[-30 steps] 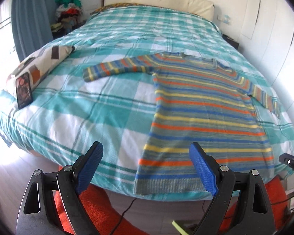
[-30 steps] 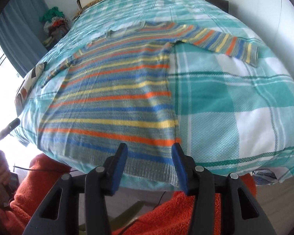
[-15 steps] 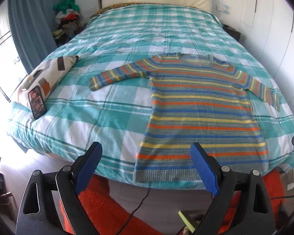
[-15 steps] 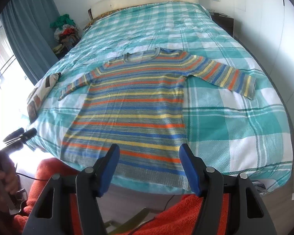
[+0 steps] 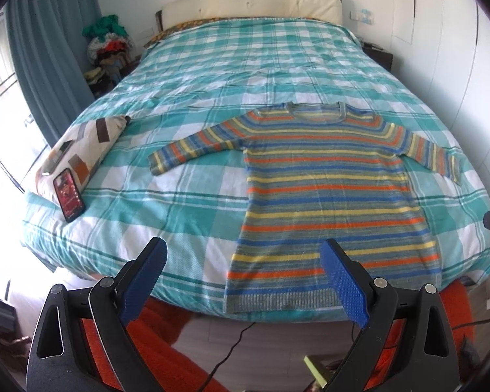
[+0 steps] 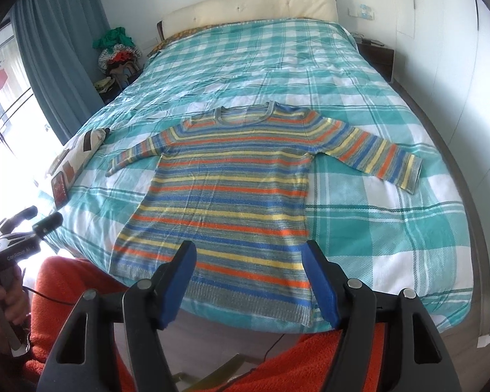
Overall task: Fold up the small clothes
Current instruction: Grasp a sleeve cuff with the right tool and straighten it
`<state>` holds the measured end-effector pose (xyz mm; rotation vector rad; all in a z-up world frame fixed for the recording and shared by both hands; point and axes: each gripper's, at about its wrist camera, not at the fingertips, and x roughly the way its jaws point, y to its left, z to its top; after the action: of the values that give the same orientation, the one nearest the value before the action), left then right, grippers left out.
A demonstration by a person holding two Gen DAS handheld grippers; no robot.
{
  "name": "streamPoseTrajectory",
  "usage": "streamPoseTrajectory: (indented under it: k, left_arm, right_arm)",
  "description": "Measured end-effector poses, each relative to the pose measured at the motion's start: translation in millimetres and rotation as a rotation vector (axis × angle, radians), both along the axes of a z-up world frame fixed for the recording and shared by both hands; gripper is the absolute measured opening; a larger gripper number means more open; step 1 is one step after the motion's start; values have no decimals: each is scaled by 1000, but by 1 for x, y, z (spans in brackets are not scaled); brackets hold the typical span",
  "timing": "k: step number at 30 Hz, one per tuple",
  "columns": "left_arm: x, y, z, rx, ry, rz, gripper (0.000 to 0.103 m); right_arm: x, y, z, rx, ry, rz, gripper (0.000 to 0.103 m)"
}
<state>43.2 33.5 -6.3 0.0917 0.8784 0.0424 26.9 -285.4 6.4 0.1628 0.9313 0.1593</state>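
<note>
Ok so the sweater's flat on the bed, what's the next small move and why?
Probably bring the left gripper to the sweater's left sleeve cuff to fold it inward: both sleeves lie spread out, nothing is folded, and both grippers hang empty above the hem, the right gripper's jaws opening.

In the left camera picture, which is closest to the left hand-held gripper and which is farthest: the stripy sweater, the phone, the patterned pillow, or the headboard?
From the left hand-held gripper:
1. Stripy sweater: its bottom hem lies right in front, at the bed's near edge.
2. Phone: off to the left, near the bed's left edge.
3. Patterned pillow: just behind the phone, which leans on it.
4. Headboard: at the bed's far end.
</note>
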Motion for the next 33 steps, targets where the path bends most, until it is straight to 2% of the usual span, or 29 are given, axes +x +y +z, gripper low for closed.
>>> streamPoseTrajectory:
  k: [3, 6, 11, 13, 15, 18, 21, 24, 27, 30, 33]
  left_arm:
    - [5, -3, -7, -24, 14, -7, 96]
    - [9, -8, -17, -14, 30, -12, 96]
    - [13, -12, -28, -10, 65, -17, 96]
    - [14, -13, -28, -14, 67, -17, 96]
    - [17, -14, -26, -21, 74, -21, 96]
    - [20, -15, -18, -39, 88, -57, 96]
    - [20, -10, -5, -17, 112, -71, 96]
    - [11, -2, 8, 7, 105, -82, 98]
    - [8, -1, 8, -6, 120, -94, 99]
    - [12, -7, 6, -28, 120, -110, 99]
    - [14, -17, 6, -37, 107, -128, 99]
  right_arm:
    - [18, -31, -14, 58, 16, -49, 67]
    - [40, -76, -30, 76, 31, -143, 67]
    - [86, -180, -57, 170, 23, -336, 67]
    - [104, -217, -61, 160, 20, -413, 67]
    - [121, -236, -57, 97, 58, -467, 65]
    - [126, -204, -35, -28, 57, -367, 65]
    - [97, -145, -15, -145, 102, -260, 66]
    - [40, -93, 2, -138, 113, -174, 68]
    - [-7, -47, 12, -111, 118, -89, 68]
    - [-26, -22, 13, -82, 127, -33, 69]
    - [-26, -14, 14, -84, 120, -10, 69]
